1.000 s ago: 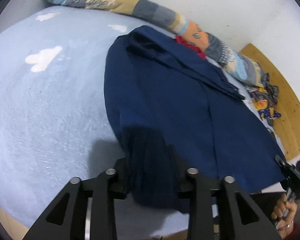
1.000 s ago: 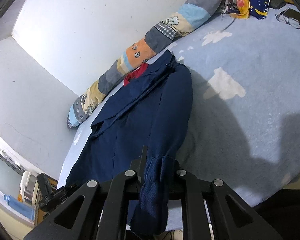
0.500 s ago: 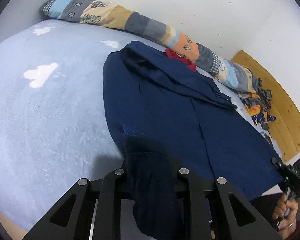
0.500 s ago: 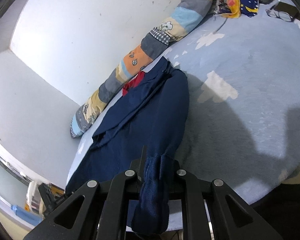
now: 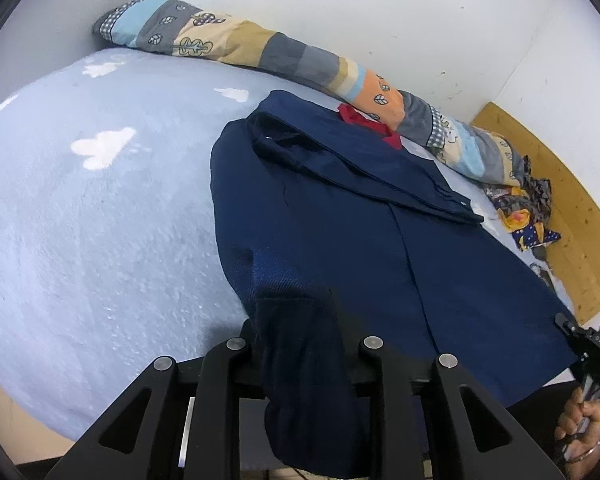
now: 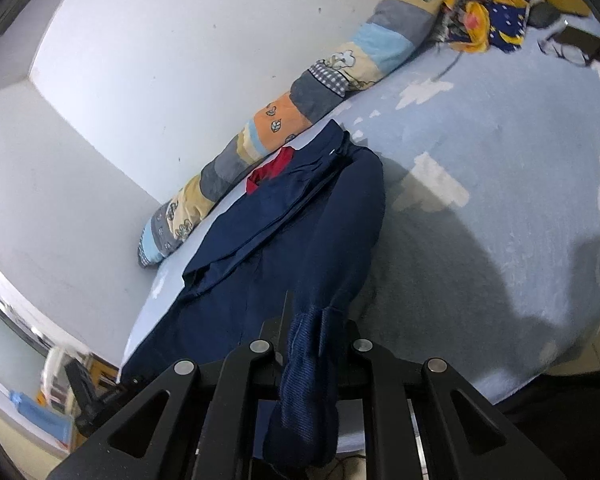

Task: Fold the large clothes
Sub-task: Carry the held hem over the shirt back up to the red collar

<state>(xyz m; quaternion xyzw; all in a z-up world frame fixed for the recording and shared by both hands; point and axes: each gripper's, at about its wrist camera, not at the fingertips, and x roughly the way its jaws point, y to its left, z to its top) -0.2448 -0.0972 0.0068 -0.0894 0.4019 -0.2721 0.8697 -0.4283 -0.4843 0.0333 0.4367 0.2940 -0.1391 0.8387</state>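
The left gripper [image 5: 300,344] is clamped on the left near corner of the navy jacket [image 5: 340,220], whose hem hangs bunched over the bed's [image 5: 80,220] near edge; its collar end lies by the patchwork bolster [image 5: 284,56] along the far edge. The right gripper [image 6: 312,344] pinches the right near corner the same way. To fold well, I judge both corners should rise level, keep the hem taut between them, and travel together toward the collar, landing squarely.
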